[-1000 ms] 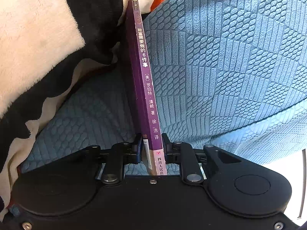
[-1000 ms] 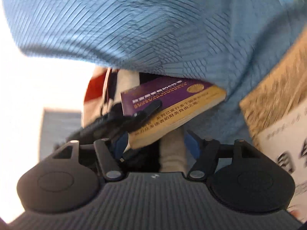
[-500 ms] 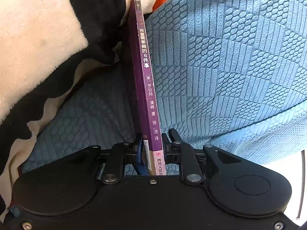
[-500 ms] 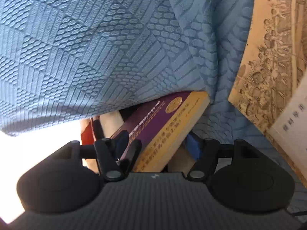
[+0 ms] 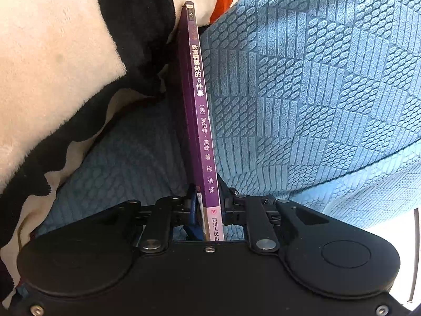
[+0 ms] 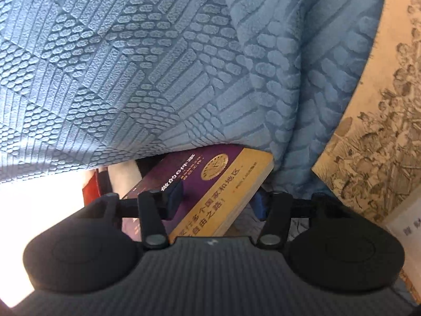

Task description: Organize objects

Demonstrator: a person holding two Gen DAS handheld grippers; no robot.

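A thin purple book (image 5: 200, 105) with a Chinese title on its spine stands on edge, wedged between a blue textured blanket (image 5: 302, 92) and a cream-and-black plush blanket (image 5: 52, 65). My left gripper (image 5: 208, 194) is shut on its near end, the jaws still tightening. In the right wrist view the same purple book (image 6: 210, 173), with a gold band on its cover and yellowed pages, lies tilted between the fingers of my right gripper (image 6: 217, 197). Those jaws are closing. The left pad (image 6: 173, 192) is over the cover, and the right pad (image 6: 260, 205) stands just off the page edge.
The blue blanket (image 6: 131, 65) drapes over the book's far end. A second book with a tan illustrated cover (image 6: 373, 158) lies at the right. An orange patch (image 5: 223, 2) of the plush blanket shows past the spine's top.
My right gripper has come in closer and lower, rolled, and narrowed its jaws around the purple book. The left gripper has kept still on the book.
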